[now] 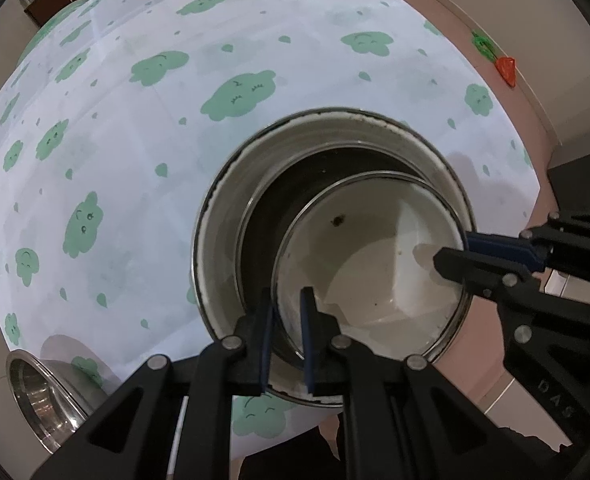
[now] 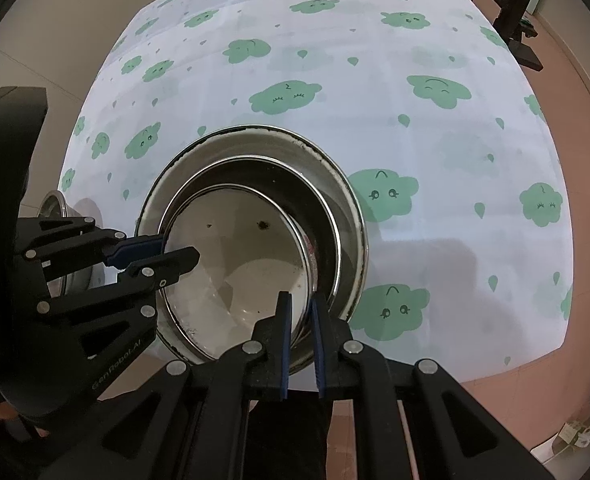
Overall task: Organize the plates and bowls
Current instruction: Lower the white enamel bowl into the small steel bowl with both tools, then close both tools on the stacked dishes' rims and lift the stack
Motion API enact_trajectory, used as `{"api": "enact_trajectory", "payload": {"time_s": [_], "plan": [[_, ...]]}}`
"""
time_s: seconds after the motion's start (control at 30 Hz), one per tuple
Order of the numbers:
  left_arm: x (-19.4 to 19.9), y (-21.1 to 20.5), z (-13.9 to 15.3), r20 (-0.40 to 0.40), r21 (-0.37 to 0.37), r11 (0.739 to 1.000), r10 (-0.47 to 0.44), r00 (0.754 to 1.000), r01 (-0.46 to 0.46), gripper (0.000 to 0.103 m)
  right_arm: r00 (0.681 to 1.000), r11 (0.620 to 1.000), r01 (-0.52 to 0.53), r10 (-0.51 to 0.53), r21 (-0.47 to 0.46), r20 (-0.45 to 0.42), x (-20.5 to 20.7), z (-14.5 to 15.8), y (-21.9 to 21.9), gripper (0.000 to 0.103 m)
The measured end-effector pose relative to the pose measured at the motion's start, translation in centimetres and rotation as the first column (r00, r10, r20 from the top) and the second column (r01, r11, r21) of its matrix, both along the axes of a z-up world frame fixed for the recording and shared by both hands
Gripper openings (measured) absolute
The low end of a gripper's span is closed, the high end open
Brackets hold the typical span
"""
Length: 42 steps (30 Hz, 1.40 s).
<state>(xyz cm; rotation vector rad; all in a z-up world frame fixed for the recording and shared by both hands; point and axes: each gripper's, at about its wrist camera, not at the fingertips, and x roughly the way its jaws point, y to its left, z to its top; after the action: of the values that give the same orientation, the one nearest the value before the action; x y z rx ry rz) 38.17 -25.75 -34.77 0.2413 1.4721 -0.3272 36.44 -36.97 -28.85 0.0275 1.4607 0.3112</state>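
Nearest the left wrist camera, the left gripper points almost straight down, its jaws nearly closed and pinching the near rim of the inner white plate. The right gripper also aims steeply down, jaws nearly closed on the opposite rim of the same plate; in the left view it reaches in from the right edge. Both tools thus hold one plate from two sides, above a stack.

The plate is tilted, with its side nearest the right gripper dipping toward the stack. Below it sits a dark-walled steel dish, and that nests in a wider steel bowl with a worn rim. The stack rests near the front edge of the desk, which is covered with a white cloth printed with green clouds.

A separate shiny steel bowl stands at the desk's near left corner, well apart from the stack, just beside the edge.

Beyond the stack the cloth runs bare to the far edge, leaving wide room. Pinkish floor borders the desk on the right, with dark furniture in the far corner.
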Motion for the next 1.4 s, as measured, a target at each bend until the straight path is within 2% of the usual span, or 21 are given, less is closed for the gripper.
{"api": "enact_trajectory", "payload": {"time_s": [0.6, 0.67, 0.87, 0.93, 1.1, 1.4], "plan": [[-0.1, 0.4, 0.2, -0.014, -0.015, 1.000, -0.003, 1.000, 0.003, 0.009, 0.999, 0.999, 0.025, -0.024, 0.036, -0.030, 0.1, -0.2, -0.7, 0.011], [0.2, 0.4, 0.2, -0.016, -0.020, 1.000, 0.008, 1.000, -0.008, 0.009, 0.999, 0.999, 0.016, -0.015, 0.031, -0.029, 0.1, -0.3, -0.4, 0.014], [0.2, 0.6, 1.3, 0.044, -0.017, 1.000, 0.018, 0.999, -0.017, 0.010, 1.000, 1.000, 0.015, -0.015, 0.025, 0.000, -0.1, 0.0, -0.2, 0.014], [0.1, 0.5, 1.8, 0.063, -0.022, 1.000, 0.010, 0.998, -0.008, 0.014, 1.000, 1.000, 0.013, -0.013, 0.019, 0.019, -0.1, 0.4, -0.2, 0.014], [0.0, 0.3, 1.8, 0.052, -0.027, 1.000, 0.000, 0.999, 0.001, 0.015, 0.999, 1.000, 0.001, -0.001, 0.002, 0.037, 0.0, 0.9, 0.1, 0.016], [0.2, 1.4, 2.5, 0.078, -0.041, 0.998, 0.042, 0.996, -0.039, 0.015, 0.996, 1.000, 0.014, -0.016, 0.028, 0.088, -0.2, 2.2, -0.3, 0.016]]}}
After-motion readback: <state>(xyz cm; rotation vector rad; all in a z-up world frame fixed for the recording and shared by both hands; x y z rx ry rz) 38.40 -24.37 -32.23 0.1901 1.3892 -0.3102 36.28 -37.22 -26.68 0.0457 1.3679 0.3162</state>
